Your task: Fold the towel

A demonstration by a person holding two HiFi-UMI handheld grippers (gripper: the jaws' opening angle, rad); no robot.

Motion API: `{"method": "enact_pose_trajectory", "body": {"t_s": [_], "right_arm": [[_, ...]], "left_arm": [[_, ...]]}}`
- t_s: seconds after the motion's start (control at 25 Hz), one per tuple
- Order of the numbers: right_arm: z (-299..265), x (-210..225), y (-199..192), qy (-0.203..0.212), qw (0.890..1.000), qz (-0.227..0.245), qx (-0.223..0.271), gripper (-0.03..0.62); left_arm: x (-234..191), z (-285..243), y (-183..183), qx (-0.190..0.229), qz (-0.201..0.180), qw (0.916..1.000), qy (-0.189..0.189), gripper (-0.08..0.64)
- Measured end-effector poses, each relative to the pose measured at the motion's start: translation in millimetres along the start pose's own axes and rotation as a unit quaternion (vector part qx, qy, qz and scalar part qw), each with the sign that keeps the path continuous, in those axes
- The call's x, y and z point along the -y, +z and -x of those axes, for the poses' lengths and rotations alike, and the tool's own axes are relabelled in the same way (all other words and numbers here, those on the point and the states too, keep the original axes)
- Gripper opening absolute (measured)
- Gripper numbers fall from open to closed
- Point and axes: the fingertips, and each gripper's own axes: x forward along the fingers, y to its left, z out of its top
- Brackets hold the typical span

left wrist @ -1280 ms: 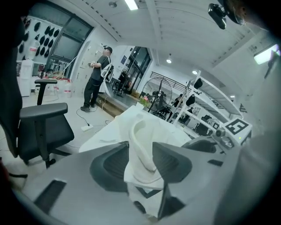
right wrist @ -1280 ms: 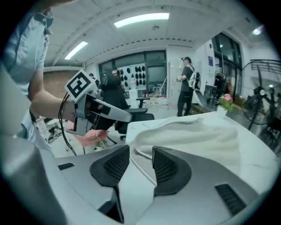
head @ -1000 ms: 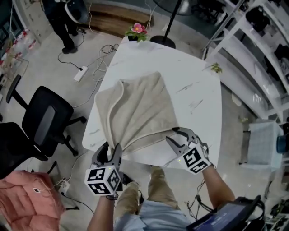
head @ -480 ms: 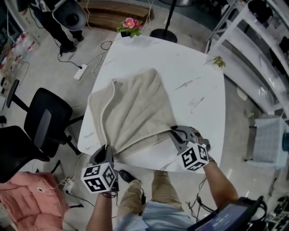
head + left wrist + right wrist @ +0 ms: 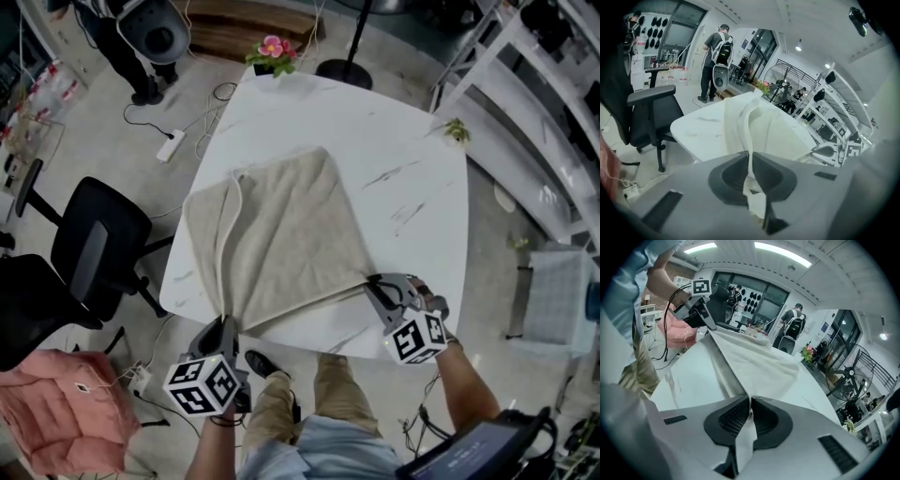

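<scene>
Both tools have come back toward the person vs. one sec ago, and the towel (image 5: 281, 234) is now pulled flatter, w/ fewer loose folds at its near end. Jaws of both tools have just been closing, each w/ towel cloth between them.

Left tool (image 5: 223, 323) is now clamped on the near-left corner of the towel. In the left gripper view the dark pads (image 5: 772, 174) stand almost together and a thin strip of cloth passes between them. This tool is just off the near-left edge of the worktop (image 5: 403, 169), so that corner of the towel goes over the edge to it.

Right tool (image 5: 375, 284) is clamped on the near-right corner. In the right gripper view the cloth comes to a point exactly between the pads, and a small tail of it hangs out behind them. This tool is above the worktop, close to the near edge.

Rest of the towel lies flat on the white worktop, approx. in the middle-left part. Its near hem runs straight from tool to tool. A raised hem ridge runs along the left side toward the left tool.

Office chair (image 5: 94, 244) stands on the floor, left of the worktop. Flower pot (image 5: 270, 49) is at the far corner, well apart from the towel.
</scene>
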Motion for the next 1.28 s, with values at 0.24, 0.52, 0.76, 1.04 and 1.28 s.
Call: {"method": "enact_pose_trajectory", "body": {"t_s": [0.24, 0.52, 0.76, 1.04, 1.28], "right_arm": [[-3.3, -14.6, -15.5, 0.016, 1.000, 0.020, -0.017, 0.034], [16.7, -15.6, 2.0, 0.084, 0.993, -0.083, -0.002, 0.172], [21.2, 38.0, 90.8, 0.058, 0.987, -0.141, 0.058, 0.147], [-64.2, 65.5, 207.1, 0.124, 0.969, -0.179, 0.116, 0.154], [-139.0, 51.0, 223.1, 0.214, 0.938, -0.253, 0.103, 0.186]], "left_arm": [[-3.4, -3.5, -26.6, -0.014, -0.002, 0.9998, 0.013, 0.026], [-2.4, -10.4, -29.6, -0.018, -0.014, 0.9997, 0.010, 0.026], [-1.8, -9.3, -34.4, -0.031, -0.028, 0.9991, 0.003, 0.026], [3.2, -8.2, -29.2, -0.024, -0.023, 0.9993, -0.017, 0.026], [2.4, -5.4, -32.0, -0.026, -0.024, 0.9994, -0.005, 0.026]]}}
